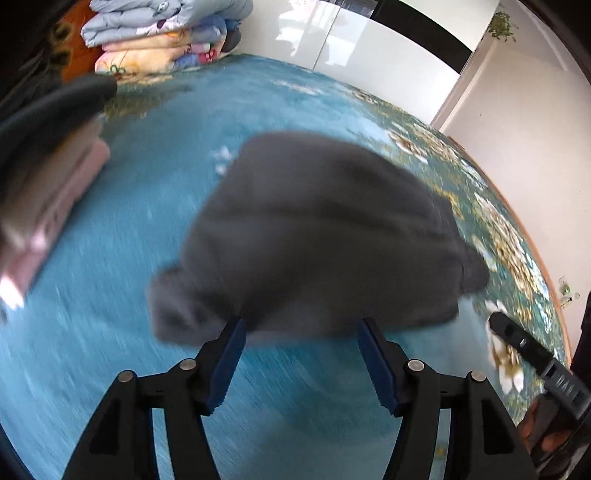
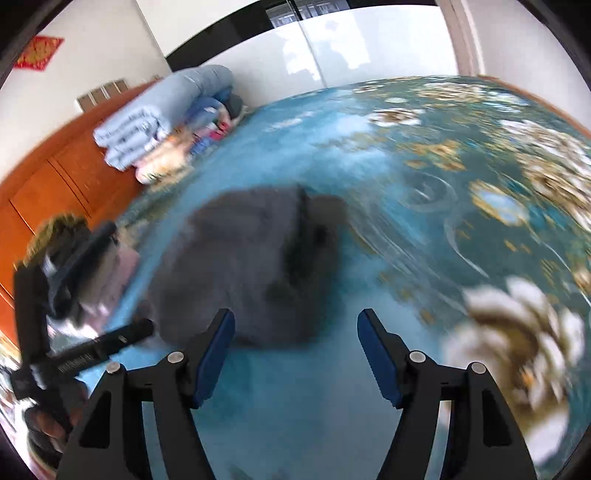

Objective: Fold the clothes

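Garment (image 1: 317, 229), grey and part-folded, is lying on the blue bedspread (image 1: 122, 229) while left gripper (image 1: 301, 325) and right gripper (image 2: 295, 317) are hovering at its near edge, jaws open and empty; each should be pinching one corner, lifting evenly.

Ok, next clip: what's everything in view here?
garment: one, grey, folded, mid-bed
bedspread: one, teal with floral border, under everything
folded pile: one, pink and grey, left edge of bed
quilt stack: one, light blue and pastel, far corner
headboard: one, orange wood, behind stack
red decoration: one, on wall
left gripper: black, blue pads, open, empty
right gripper: same, open, empty
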The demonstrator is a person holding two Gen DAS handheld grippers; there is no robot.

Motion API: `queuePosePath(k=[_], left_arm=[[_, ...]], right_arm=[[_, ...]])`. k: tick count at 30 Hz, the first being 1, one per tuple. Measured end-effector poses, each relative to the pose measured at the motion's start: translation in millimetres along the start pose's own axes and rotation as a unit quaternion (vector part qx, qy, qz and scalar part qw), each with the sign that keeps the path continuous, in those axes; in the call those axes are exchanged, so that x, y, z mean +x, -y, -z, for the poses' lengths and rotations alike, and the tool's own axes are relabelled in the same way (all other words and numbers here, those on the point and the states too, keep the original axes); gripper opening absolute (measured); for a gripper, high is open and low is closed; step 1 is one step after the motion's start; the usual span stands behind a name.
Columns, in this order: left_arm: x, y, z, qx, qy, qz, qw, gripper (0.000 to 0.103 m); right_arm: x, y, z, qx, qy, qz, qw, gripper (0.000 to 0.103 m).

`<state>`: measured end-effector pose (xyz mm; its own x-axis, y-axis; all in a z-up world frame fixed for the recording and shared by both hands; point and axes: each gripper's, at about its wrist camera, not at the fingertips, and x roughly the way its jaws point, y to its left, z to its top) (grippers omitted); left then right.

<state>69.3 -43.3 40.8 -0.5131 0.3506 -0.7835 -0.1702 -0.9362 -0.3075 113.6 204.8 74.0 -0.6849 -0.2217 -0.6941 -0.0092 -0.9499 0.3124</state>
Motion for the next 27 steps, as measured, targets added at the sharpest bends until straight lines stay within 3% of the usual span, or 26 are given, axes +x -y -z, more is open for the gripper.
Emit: queuePosePath(k=[3, 7, 11, 27], left_arm=[[5, 25, 17, 0.014, 0.016, -0.028, 0.9994, 0.067], [20, 60, 31, 0.039, 0.034, -0.075, 0.9958, 0.069], [34, 71, 39, 0.027, 0.040, -0.103, 0.9935, 0.073], [44, 76, 49, 0.016, 0.045, -0.139, 0.9891, 0.098]], right_arm=[[-1, 9, 23, -0.011, -0.011, 0.029, 0.999, 0.073], [8, 17, 31, -0.010, -0.013, 0.026, 1.000, 0.073], [17, 14, 38, -0.028, -0.018, 0.027, 0.999, 0.078], [19, 15, 41, -0.027, -0.013, 0.031, 0.999, 0.081]])
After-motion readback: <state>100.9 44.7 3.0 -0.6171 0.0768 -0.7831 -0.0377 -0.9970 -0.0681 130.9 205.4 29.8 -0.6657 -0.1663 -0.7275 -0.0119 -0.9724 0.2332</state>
